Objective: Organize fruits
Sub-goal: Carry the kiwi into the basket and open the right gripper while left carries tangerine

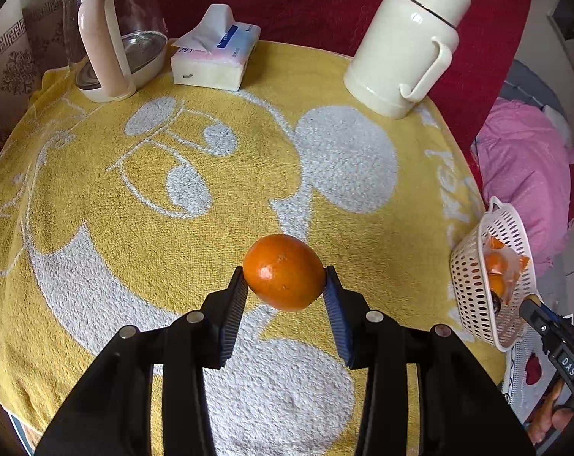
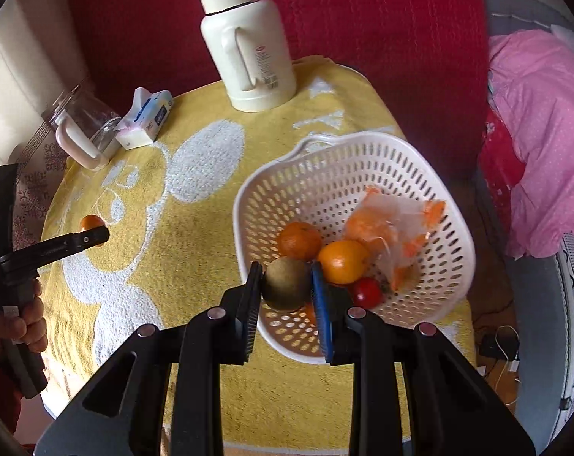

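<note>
Fruit is in both tongs. The left tongs point(image 1: 285, 279) hold an orange point(image 1: 284, 271) by its sides, above the yellow towel point(image 1: 97, 197) on the table. The right tongs point(image 2: 285, 283) grip a brownish-green kiwi point(image 2: 287, 284) over the near rim of the white basket point(image 2: 431, 174), which already holds oranges, a small red fruit and a plastic bag. Both fruits look light, round and bruisable, so a gentle squeeze across the widest part suits them.
</note>
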`<state>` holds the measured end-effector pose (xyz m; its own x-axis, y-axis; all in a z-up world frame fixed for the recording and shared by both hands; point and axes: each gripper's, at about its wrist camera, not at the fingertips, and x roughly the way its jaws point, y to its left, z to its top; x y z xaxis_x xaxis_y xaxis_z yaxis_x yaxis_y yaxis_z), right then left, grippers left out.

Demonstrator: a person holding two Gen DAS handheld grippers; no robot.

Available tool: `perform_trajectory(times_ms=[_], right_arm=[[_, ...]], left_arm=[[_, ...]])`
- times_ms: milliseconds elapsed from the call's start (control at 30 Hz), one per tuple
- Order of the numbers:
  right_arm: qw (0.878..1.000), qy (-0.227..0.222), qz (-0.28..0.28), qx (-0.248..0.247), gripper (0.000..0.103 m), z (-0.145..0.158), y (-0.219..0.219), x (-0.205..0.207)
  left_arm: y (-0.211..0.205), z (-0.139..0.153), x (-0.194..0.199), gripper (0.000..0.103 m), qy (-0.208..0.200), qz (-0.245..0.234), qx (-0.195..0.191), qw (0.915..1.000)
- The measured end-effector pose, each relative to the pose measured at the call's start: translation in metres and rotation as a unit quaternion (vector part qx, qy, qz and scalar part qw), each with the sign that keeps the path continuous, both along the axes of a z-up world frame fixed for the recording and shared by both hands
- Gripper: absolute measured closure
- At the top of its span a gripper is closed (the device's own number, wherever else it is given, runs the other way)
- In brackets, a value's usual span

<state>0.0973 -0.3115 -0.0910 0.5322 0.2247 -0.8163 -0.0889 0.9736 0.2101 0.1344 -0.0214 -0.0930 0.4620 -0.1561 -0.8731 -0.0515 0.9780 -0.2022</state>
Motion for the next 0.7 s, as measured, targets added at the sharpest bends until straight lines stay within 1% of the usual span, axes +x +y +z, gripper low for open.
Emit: perform_trajectory(times_ms=[133,267,367,533,700], right_arm=[[1.0,0.005,-0.011,-0.006,0.077,-0.008,-0.02,0.0],[1.0,0.016,-0.017,-0.013,0.076,-0.018,-0.03,0.004],[1.0,0.02,-0.022,-0.005,0.076,-0.023,-0.036,0.005],[1.0,0.013,-0.02,0.002,0.075,-0.02,-0.042,0.001],[1.0,0.003,-0.025,0.01,0.075,-0.013,-0.052,-0.009]], left_arm=[[-0.012,0.009,-0.01,0.062,-0.006,-0.001,0.001,1.0],[-0.019,0.017,-0.016,0.062,-0.012,0.001,0.004,0.9999],[-0.023,0.021,-0.02,0.062,-0.016,0.004,0.006,0.9998],[-0.034,0.029,-0.024,0.062,-0.023,0.002,0.008,0.9997],[-0.056,0.034,-0.023,0.062,-0.028,-0.016,0.009,0.9994]])
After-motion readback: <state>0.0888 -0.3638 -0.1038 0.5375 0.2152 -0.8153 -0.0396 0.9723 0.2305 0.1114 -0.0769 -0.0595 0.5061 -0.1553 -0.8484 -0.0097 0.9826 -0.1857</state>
